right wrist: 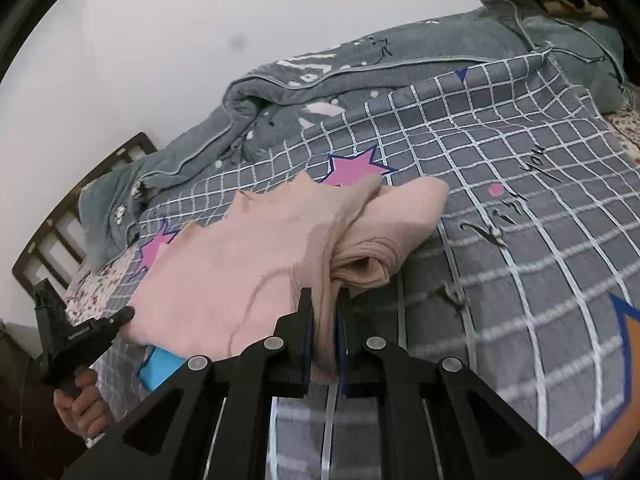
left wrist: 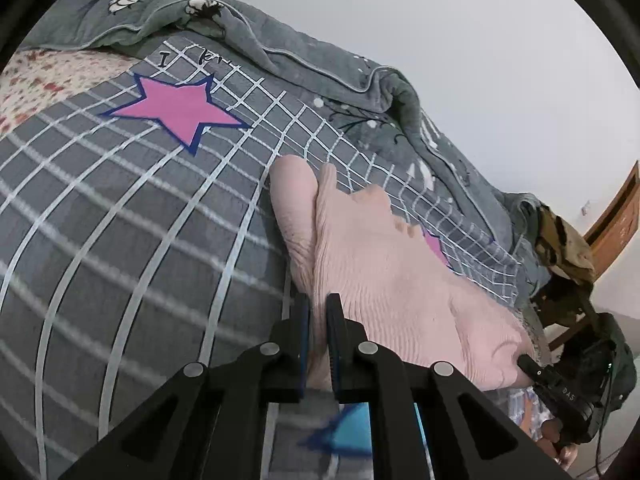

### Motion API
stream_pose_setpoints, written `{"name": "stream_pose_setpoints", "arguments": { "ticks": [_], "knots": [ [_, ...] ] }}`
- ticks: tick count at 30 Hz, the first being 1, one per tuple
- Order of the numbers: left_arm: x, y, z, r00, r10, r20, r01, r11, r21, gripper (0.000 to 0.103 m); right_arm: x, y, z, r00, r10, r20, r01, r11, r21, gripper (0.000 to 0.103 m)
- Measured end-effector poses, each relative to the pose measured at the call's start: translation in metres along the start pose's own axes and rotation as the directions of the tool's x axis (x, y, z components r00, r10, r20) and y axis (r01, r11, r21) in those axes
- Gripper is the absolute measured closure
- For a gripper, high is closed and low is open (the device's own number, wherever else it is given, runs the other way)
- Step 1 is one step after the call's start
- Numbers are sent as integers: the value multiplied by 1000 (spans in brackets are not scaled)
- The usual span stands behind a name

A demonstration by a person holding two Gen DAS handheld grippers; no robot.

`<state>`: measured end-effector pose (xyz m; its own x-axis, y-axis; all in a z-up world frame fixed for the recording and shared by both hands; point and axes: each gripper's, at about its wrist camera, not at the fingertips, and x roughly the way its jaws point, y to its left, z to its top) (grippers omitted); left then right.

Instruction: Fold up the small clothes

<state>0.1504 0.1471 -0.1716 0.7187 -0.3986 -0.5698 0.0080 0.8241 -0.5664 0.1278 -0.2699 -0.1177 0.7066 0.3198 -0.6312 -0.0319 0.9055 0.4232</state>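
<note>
Checked bedsheet point(left wrist: 120, 240); both tongs point(left wrist: 318, 320) point(right wrist: 325, 312) clamp pink garment point(left wrist: 380, 272).

The pale pink ribbed garment point(left wrist: 384, 264) point(right wrist: 256, 256) lies stretched over a grey checked bedsheet point(left wrist: 120, 216) point(right wrist: 520, 216). One end is bunched into a loose roll, and its far edge is scalloped
</note>
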Motion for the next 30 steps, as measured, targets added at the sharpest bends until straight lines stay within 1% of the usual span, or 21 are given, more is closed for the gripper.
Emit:
{"name": "stream_pose_setpoints", "arguments": {
  "ticks": [2, 5, 7, 9, 10, 11, 12, 13, 15, 16, 17, 18, 19, 20, 23, 24, 27, 30],
  "knots": [
    [-13, 2, -14, 1000, -29, 2, 29, 999, -22, 94, -12, 0, -8, 1000, 2, -2, -2, 1000, -3, 93],
    [-26, 5, -34, 999, -39, 1, 39, 998, -46, 94, -32, -2, -25, 1000, -1, -8, 1, 1000, -18, 93],
    [-28, 5, -40, 1000, -14, 0, 14, 999, -41, 93, -36, -5, -34, 1000, -7, -20, 6, 1000, -21, 92],
    [-28, 0, -39, 1000, 26, 11, -26, 1000, -10, 91, -32, -7, -42, 998, -41, -49, 39, 998, -43, 91],
    [-28, -4, -38, 998, 64, 20, -64, 998, 11, 87, -30, -8, -44, 996, -59, -62, 55, 997, -57, 87],
    [-26, -6, -37, 996, 90, 22, -91, 996, 24, 80, -27, -10, -44, 994, -82, -79, 76, 994, -75, 86],
    [-24, -7, -36, 994, 108, 18, -108, 994, 34, 75, -26, -11, -44, 991, -96, -89, 88, 992, -94, 85],
    [-21, -8, -34, 994, 112, 8, -112, 993, 39, 74, -28, -14, -45, 992, -94, -86, 85, 992, -98, 84],
    [-17, -7, -29, 995, 95, -6, -95, 995, 35, 67, -35, -17, -41, 995, -88, -49, 83, 991, -102, 77],
    [-15, -6, -26, 996, 86, -7, -86, 996, 32, 65, -36, -18, -38, 995, -92, -33, 88, 991, -105, 67],
    [-14, -5, -24, 997, 80, -6, -80, 996, 31, 60, -37, -18, -33, 996, -89, -11, 87, 990, -109, 58],
    [-13, -5, -21, 997, 75, -4, -74, 997, 30, 55, -36, -19, -28, 997, -82, 6, 82, 991, -109, 55],
    [-11, -5, -18, 998, 67, -1, -67, 997, 31, 52, -34, -19, -25, 997, -79, 11, 80, 991, -106, 52],
    [-9, -6, -15, 998, 56, 2, -56, 998, 37, 50, -28, -21, -19, 997, -76, 11, 76, 992, -97, 51],
    [1, -10, -5, 999, 34, -5, -34, 998, 51, 49, -4, -27, -7, 995, -96, -11, 95, 994, -61, 46],
    [5, -11, -4, 999, 31, -10, -30, 998, 56, 49, 5, -31, -2, 995, -95, -23, 94, 995, -42, 46],
    [22, -16, 3, 997, 62, -37, -59, 996, 71, 49, 26, -37, 8, 995, -85, -56, 85, 996, -1, 46],
    [39, -12, 14, 994, 89, -61, -87, 995, 42, 49, 44, -38, 17, 991, -104, -89, 104, 995, -2, 46]
  ]
}}
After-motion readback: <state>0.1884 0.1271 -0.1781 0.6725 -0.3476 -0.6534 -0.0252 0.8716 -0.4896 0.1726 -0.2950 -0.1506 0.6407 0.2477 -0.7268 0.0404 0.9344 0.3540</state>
